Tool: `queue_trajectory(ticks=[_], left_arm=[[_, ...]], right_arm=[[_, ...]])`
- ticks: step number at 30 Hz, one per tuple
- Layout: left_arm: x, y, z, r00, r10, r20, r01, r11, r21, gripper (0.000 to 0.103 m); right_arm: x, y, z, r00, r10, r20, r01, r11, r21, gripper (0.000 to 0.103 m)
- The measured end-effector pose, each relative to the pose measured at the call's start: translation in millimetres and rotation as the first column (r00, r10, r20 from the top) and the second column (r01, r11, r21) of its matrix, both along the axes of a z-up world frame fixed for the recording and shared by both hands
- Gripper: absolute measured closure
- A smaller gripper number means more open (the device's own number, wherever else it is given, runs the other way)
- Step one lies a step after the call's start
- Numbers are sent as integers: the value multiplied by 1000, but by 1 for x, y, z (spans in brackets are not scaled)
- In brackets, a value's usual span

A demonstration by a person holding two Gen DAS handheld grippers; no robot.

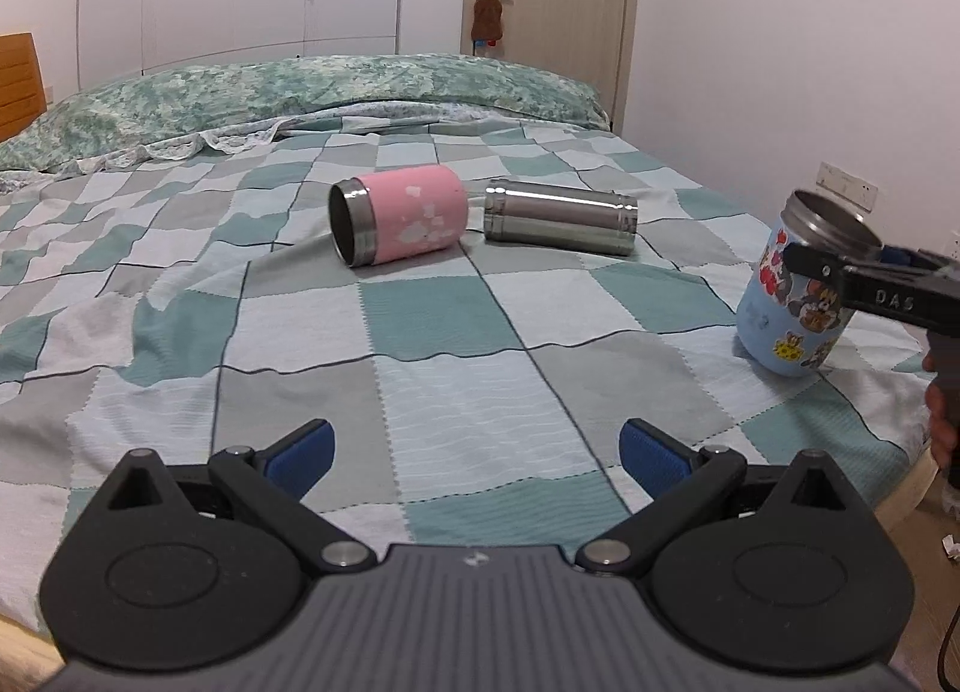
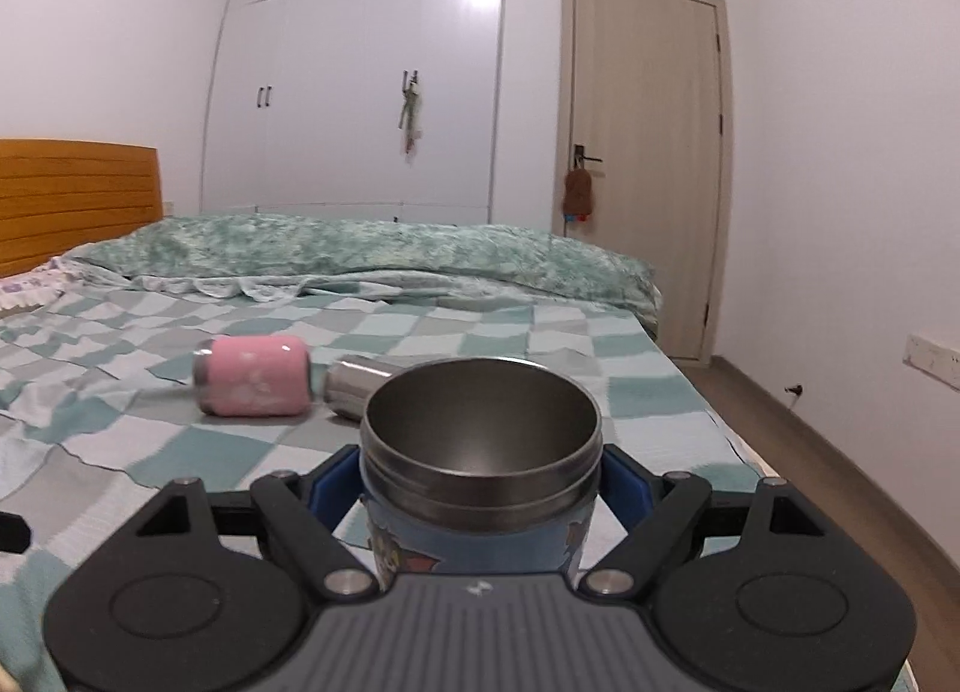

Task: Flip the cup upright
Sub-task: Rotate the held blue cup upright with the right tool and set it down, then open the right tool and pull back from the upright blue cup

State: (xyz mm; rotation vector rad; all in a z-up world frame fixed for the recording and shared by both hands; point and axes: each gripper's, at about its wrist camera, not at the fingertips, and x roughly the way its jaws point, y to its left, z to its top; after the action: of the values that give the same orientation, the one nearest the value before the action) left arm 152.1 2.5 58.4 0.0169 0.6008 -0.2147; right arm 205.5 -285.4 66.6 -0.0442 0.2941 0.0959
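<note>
Blue, cartoon-printed and steel-rimmed, the cup (image 2: 480, 470) sits pinched between the blue pads of the right gripper (image 2: 480, 488), one pad on each flank just under the rim band, its mouth turned up and slightly toward the lens. In the left wrist view the same cup (image 1: 792, 302) stands at the right edge of the bed (image 1: 420, 332), close to the near right corner, its long axis close to vertical but leaning a little, its base touching or only just off the checked cover; which of the two I cannot tell. The coming move turns on that small lean: the axis needs only a slight roll to vertical before the base can settle flat, and soft bedding may let it tip. The left gripper (image 1: 477, 452) hangs over the near edge with its jaws spread wide and nothing between them, well apart from the cup, so the right hand is plainly the nearer. A pink cup (image 1: 399, 221) and a bare steel cup (image 1: 561, 218) lie on their sides mid-bed, long axes running across it, the pink one's mouth facing left. The right wrist view shows the empty steel interior and the grip itself; the left wrist view alone shows the tilt, the base and how near the mattress edge it is.
</note>
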Motion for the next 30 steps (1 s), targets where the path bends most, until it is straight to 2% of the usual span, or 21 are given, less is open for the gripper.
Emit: queue_trajectory(ticks=[3, 4, 9, 11, 12, 15, 17, 21, 24, 27, 30], left_arm=[[-1, -6, -1, 1000, -1, 2, 1, 1000, -5, 0], [-2, -7, -1, 1000, 2, 2, -2, 1000, -3, 0], [-9, -9, 1, 999, 15, 32, -14, 1000, -14, 0], [-16, -8, 3, 998, 22, 64, -21, 1000, -24, 0], [-21, -8, 5, 996, 27, 84, -25, 999, -30, 0], [-37, -7, 6, 986, 44, 159, -38, 999, -38, 0], [-53, -9, 4, 973, 57, 223, -48, 998, -43, 0], [-93, -10, -8, 929, 90, 358, -76, 996, -51, 0], [-116, -10, -21, 897, 110, 427, -95, 994, -56, 0], [-130, -10, -35, 865, 131, 483, -120, 991, -54, 0], [-136, -8, -47, 853, 160, 497, -151, 987, -59, 0]], right_arm=[[3, -4, -14, 1000, 2, -21, -2, 1000, 11, 20], [1, -5, -18, 1000, 6, -1, -6, 1000, 6, 20], [-5, 1, -20, 1000, 9, 4, -9, 1000, 6, 20], [-15, -2, -19, 1000, 12, 14, -13, 999, 47, 9], [-23, -3, -18, 999, 8, 34, -10, 998, 60, 0], [-51, 1, -16, 994, 3, 105, -10, 998, 68, 0], [-72, 4, -14, 990, 9, 142, -19, 998, 67, 0], [-116, 14, -17, 982, 47, 181, -56, 998, 43, 0], [-143, 22, -26, 975, 58, 214, -61, 998, 8, 0], [-162, 29, -41, 966, 49, 254, -49, 999, -6, 0], [-174, 37, -57, 959, 35, 282, -31, 999, -19, 0]])
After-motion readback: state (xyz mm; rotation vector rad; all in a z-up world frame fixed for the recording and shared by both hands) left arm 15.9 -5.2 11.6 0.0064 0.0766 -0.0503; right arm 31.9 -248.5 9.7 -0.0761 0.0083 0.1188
